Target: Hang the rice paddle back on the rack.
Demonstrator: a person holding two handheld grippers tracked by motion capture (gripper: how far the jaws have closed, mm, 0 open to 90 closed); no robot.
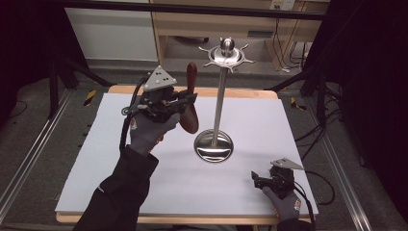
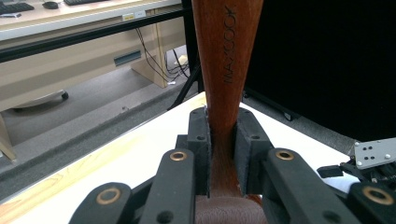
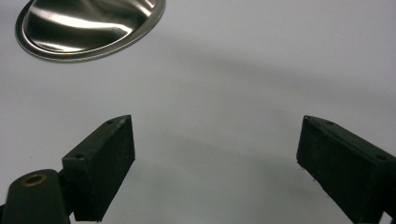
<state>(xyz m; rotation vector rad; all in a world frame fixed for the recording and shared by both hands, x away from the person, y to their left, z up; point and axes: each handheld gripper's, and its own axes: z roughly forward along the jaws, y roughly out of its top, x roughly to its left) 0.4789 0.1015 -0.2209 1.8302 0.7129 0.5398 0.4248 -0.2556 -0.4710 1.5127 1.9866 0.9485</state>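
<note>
One wooden utensil [image 2: 227, 70] in L gripper [image 2: 223, 135].

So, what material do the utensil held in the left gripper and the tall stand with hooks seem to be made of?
The utensil looks like wood with a smooth reddish-brown finish: fine grain shows, and the word MAXCOOK is pressed into the handle. The stand looks like polished metal, probably stainless steel: its round base mirrors light in bright streaks. The left gripper holds the wooden handle between its jaws.

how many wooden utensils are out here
1. A single wooden utensil, held upright above the white table in the left tool, just left of the metal stand. The stand's hooks look empty.
</note>
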